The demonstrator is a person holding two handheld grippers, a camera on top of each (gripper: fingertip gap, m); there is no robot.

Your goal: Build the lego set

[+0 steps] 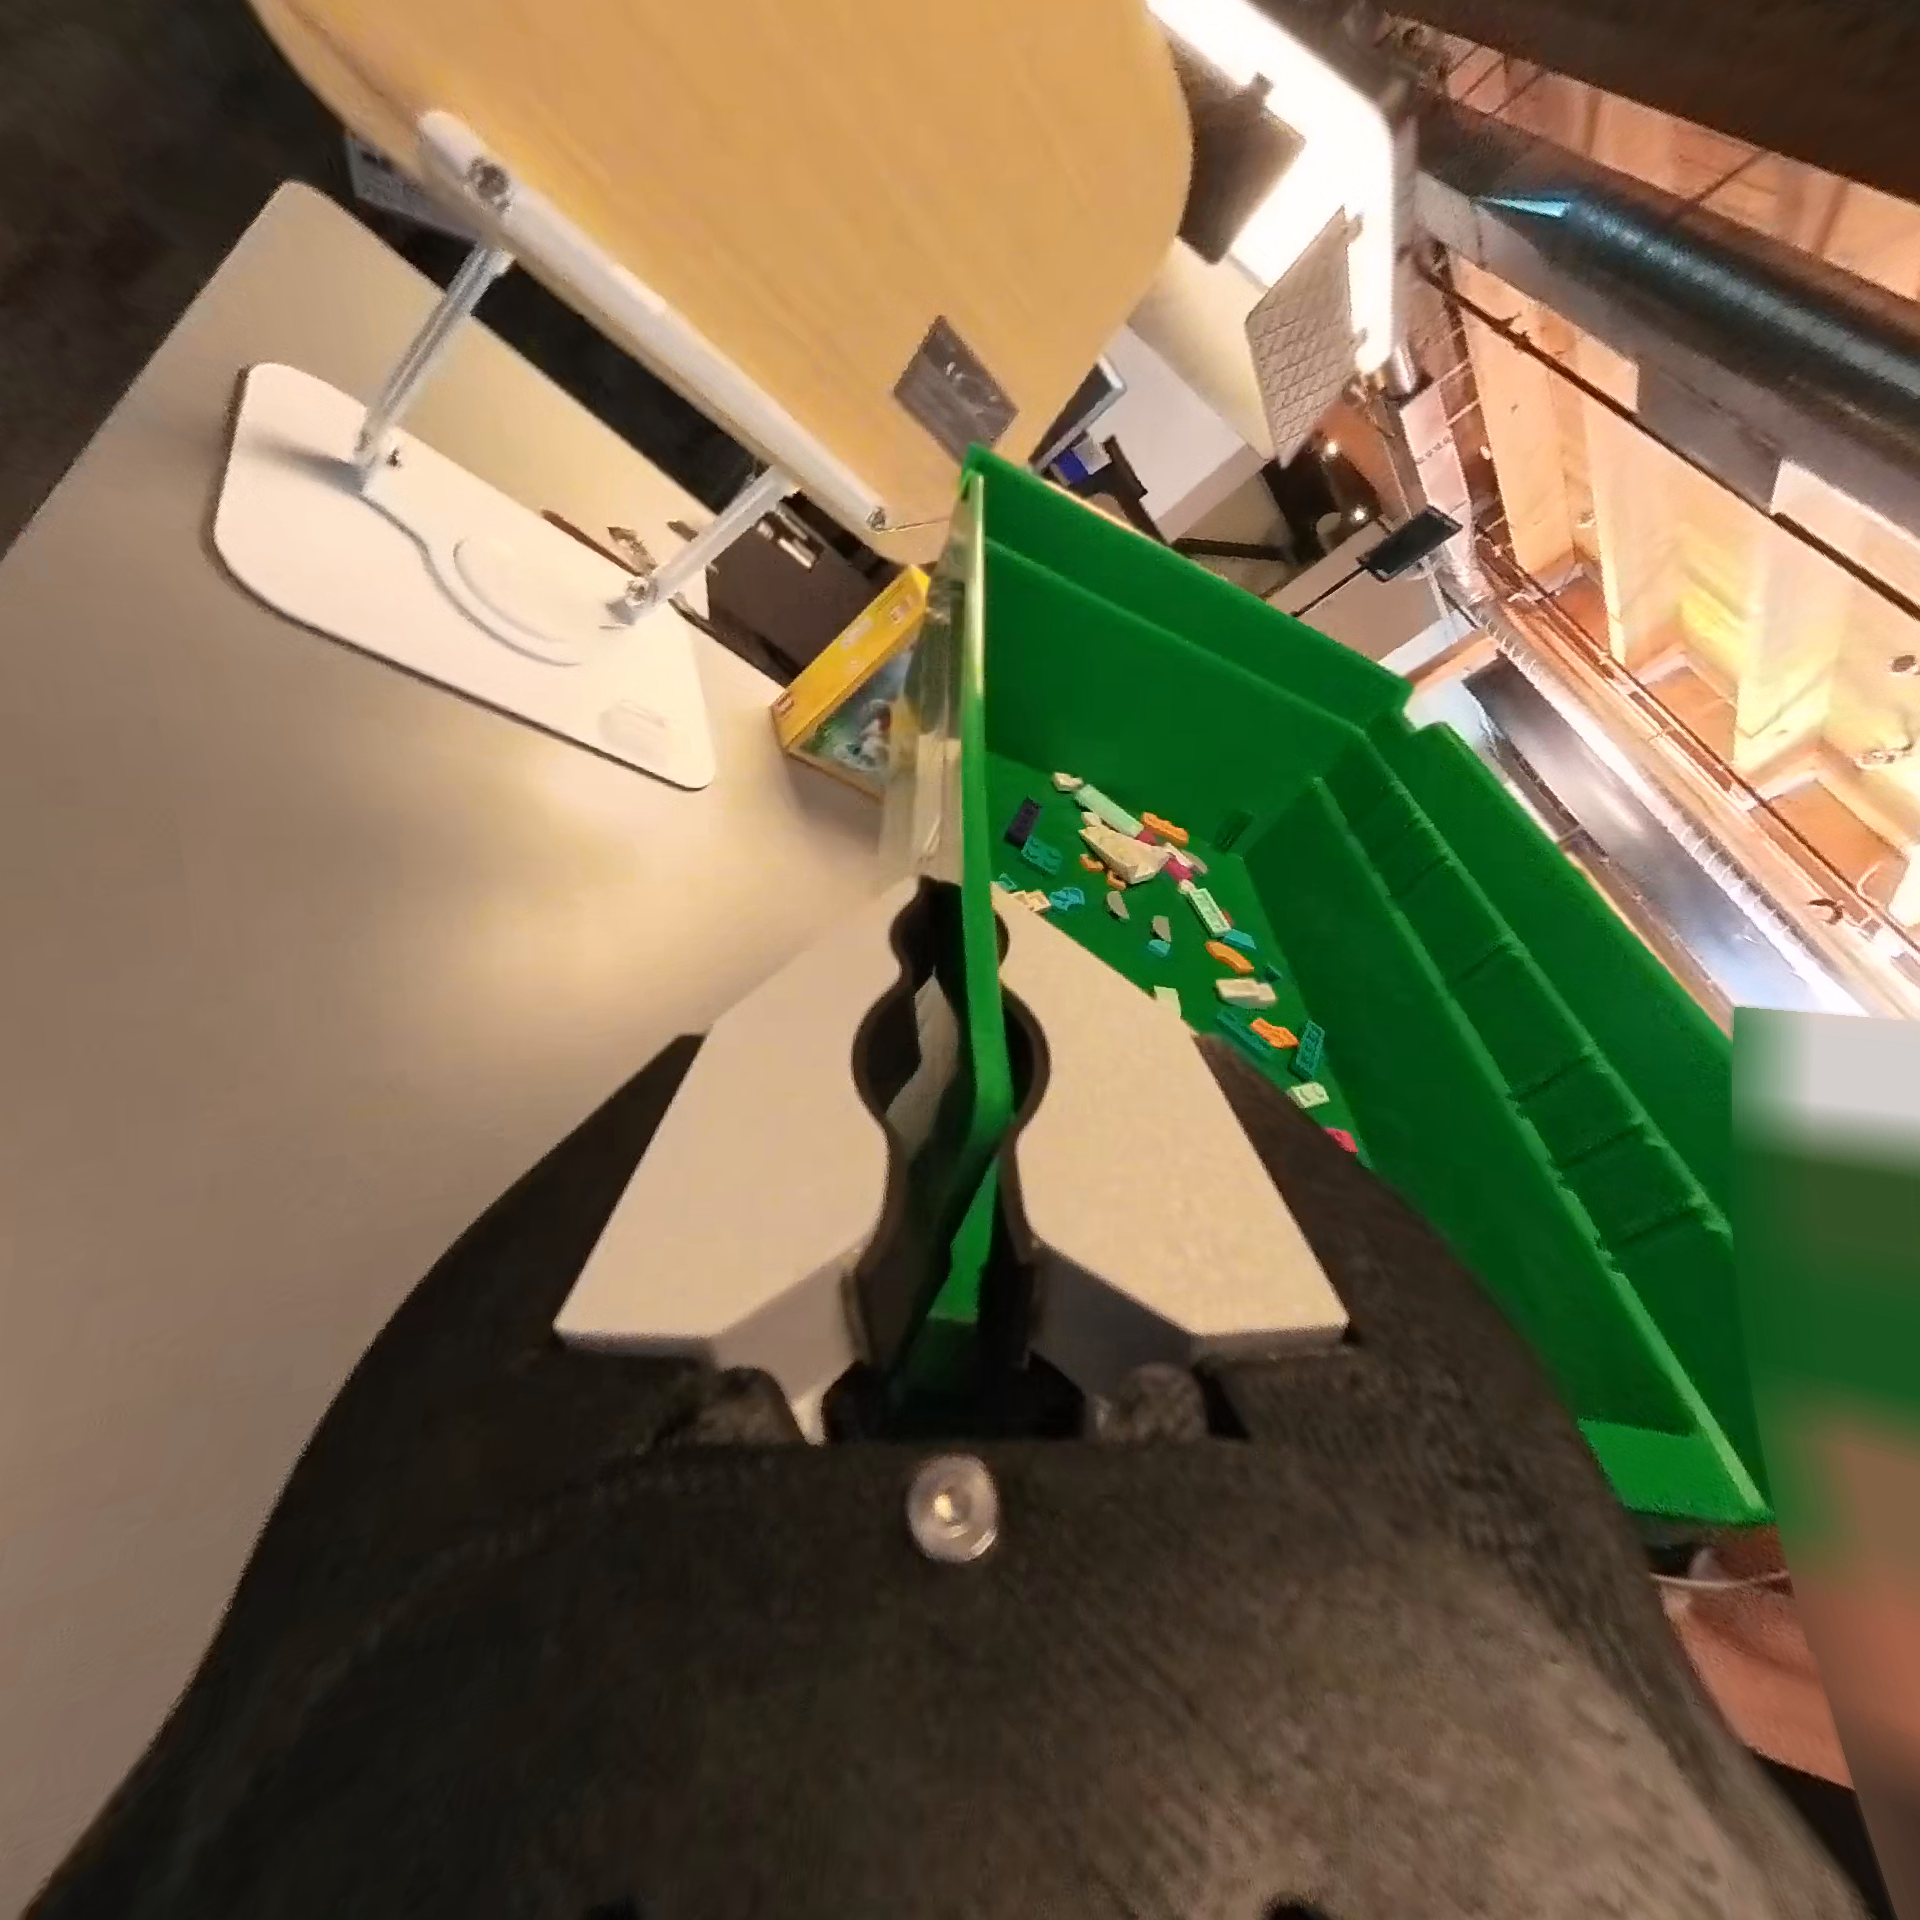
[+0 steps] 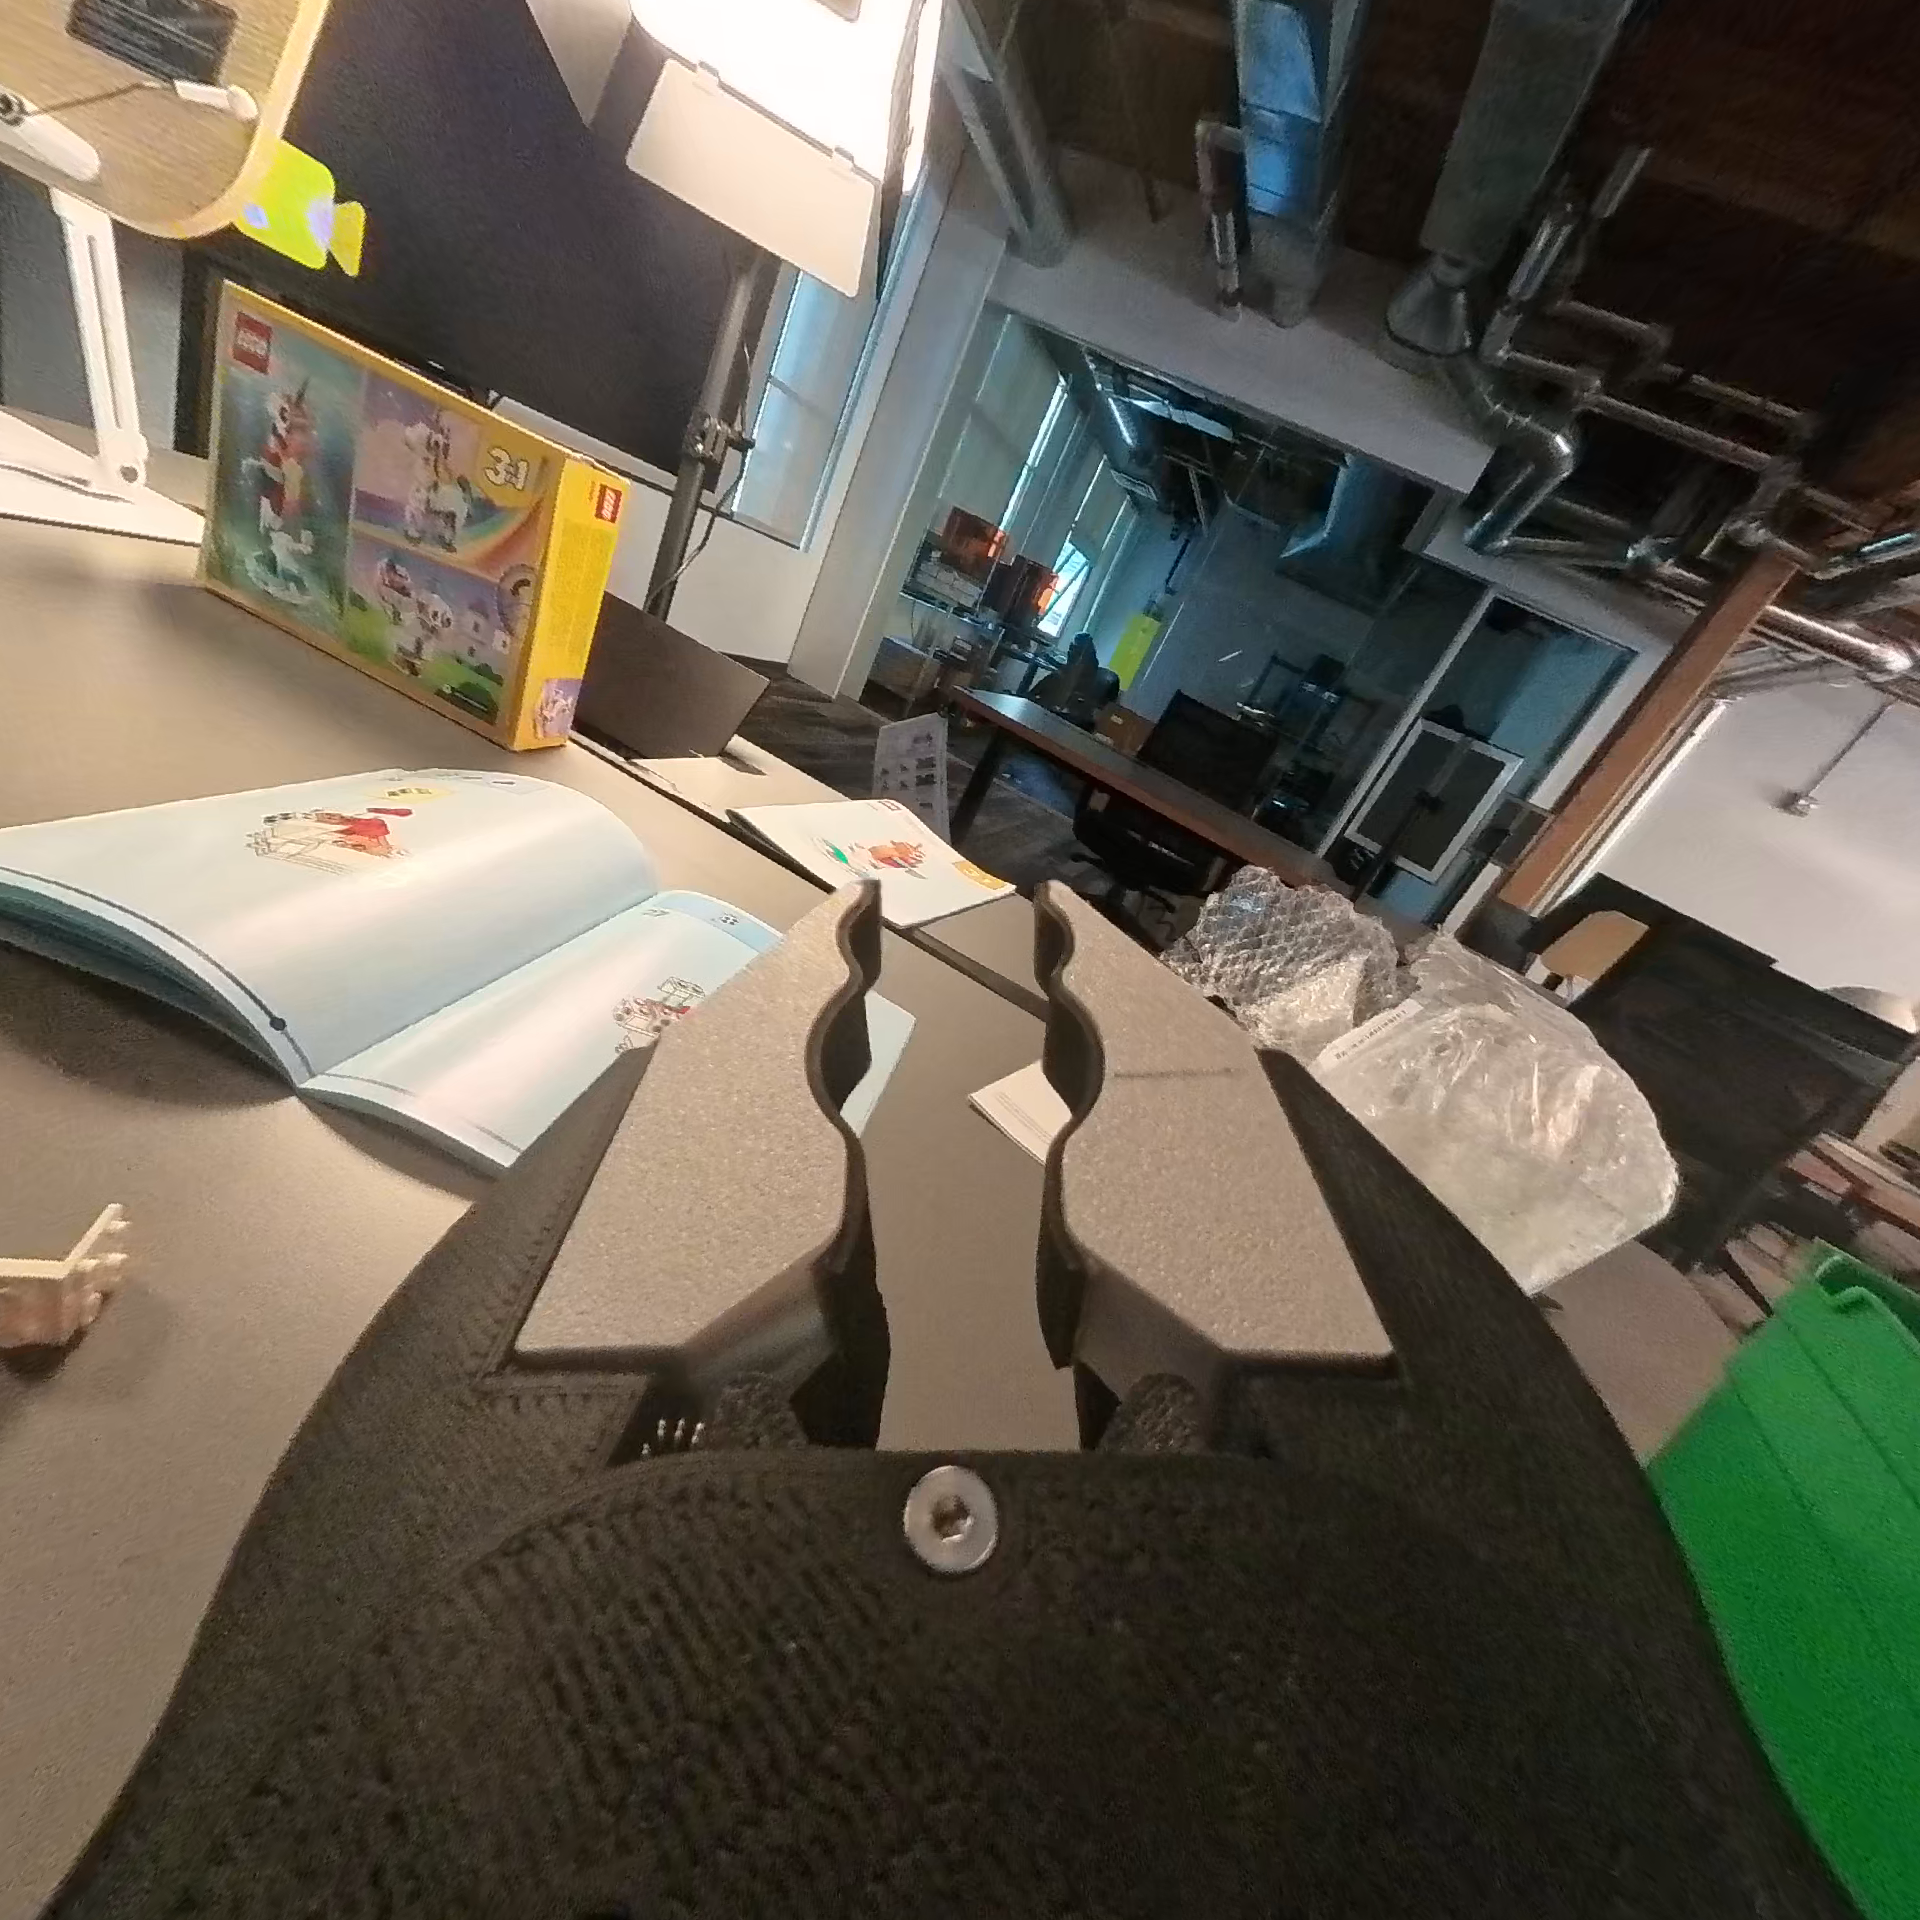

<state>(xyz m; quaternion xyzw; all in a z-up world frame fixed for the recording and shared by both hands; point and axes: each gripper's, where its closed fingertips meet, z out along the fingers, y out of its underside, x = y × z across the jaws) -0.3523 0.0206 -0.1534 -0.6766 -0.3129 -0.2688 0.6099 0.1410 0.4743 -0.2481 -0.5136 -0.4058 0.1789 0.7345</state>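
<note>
My left gripper is shut on the side wall of a green plastic bin and holds it tilted. Several small loose bricks, white, orange, teal and pink, lie on the bin's floor. My right gripper is open and empty, held above the grey table. An open instruction booklet lies just left of it. A small white partly built piece sits on the table at the far left. A corner of the green bin shows at the lower right.
The yellow set box stands at the back of the table, also seen in the left wrist view. A second booklet, a paper sheet and clear plastic bags lie ahead right. A white stand base rests on the table. One gripper's finger ends stand about 70 cm off the other's.
</note>
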